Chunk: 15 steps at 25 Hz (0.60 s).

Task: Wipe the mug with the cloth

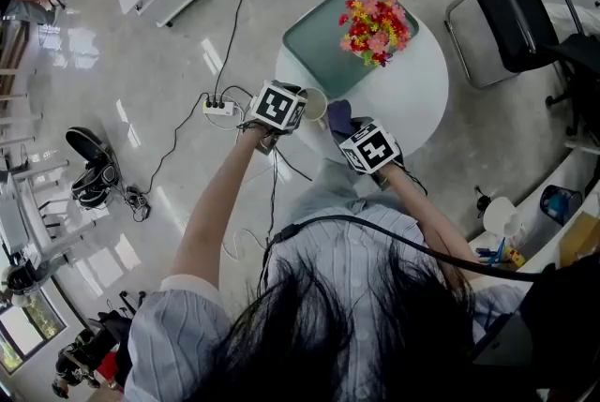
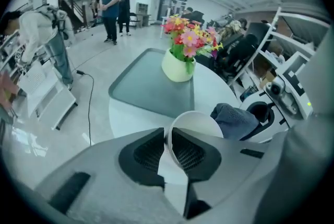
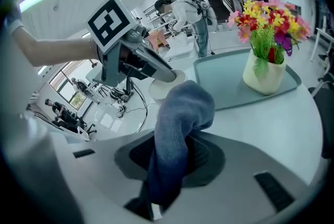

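A white mug is lifted just above the near edge of the round white table, and my left gripper is shut on its rim, one pad inside and one outside. In the head view the mug sits between the two grippers. My right gripper is shut on a blue-grey cloth, which bunches up and droops over the jaws. The cloth hangs just to the right of the mug, close to its side; I cannot tell whether they touch. The left gripper and mug show beyond the cloth.
A vase of bright flowers stands on a green tray at the table's far side. A black chair is at the right. A power strip and cables lie on the floor at the left. People stand farther off.
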{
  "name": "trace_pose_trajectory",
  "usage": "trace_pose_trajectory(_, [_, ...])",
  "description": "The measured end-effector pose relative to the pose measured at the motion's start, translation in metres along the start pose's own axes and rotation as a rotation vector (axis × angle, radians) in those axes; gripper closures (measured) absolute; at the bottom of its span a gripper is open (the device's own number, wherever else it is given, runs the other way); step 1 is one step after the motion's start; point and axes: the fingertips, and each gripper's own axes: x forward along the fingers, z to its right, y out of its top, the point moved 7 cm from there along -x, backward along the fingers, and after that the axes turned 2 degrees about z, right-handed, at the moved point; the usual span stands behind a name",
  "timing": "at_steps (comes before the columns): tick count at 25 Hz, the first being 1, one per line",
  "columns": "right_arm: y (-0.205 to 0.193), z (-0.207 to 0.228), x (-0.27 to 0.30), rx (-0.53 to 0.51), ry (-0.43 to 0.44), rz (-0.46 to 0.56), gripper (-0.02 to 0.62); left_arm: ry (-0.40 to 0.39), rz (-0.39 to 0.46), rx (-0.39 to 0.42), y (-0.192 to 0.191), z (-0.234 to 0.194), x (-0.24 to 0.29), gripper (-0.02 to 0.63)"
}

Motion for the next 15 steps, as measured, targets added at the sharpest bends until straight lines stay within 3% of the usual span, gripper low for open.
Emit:
trace_pose_trajectory(3, [0.002,-0.003,-0.003,-0.045,-0.017,-0.003,0.494,0.023,0.010,-0.110,-0.006,-0.004,-0.003,0.548])
trace_pose_trajectory(10, [0.016,-0.018,-0.015,-0.273,-0.077,-0.019,0.494,0.090,0.026,-0.338,-0.014,-0.006,-0.009,0.546])
trace_pose_trajectory(15, [0.019,-0.022,-0.015,-0.286,-0.072,-0.006,0.494,0.107,0.087,-0.597,-0.025,-0.005,-0.011,0.546])
